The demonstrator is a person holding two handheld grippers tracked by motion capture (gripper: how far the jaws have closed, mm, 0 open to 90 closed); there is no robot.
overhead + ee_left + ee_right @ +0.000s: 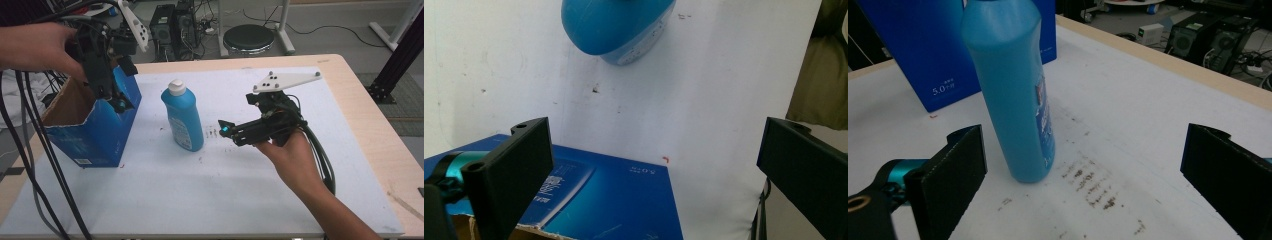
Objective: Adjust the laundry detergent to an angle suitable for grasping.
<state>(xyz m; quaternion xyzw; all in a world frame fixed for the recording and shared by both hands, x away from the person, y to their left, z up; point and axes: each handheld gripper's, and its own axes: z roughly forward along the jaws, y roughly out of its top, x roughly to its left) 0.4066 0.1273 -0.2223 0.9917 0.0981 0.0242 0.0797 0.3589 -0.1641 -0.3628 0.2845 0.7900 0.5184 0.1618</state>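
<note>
We see a smooth blue plastic bottle (183, 117) upright on the stained white mat (210, 190). Our right gripper (226, 129) gapes wide beside the bottle. Our left gripper (119, 102), also wide, hangs over the cardboard box (92, 137) nearby.

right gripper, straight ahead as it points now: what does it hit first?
Most likely the blue bottle. The right gripper points at it with jaws open, nothing lying between. In the right gripper view the bottle stands left of centre, so the left jaw may touch first; depth is unclear.

Upright blue plastic bottle (182, 116) blocks tabletop (250, 190) centre; open blue cardboard box (95, 130) at 9 o'clock; 6 o'clock side free.
</note>
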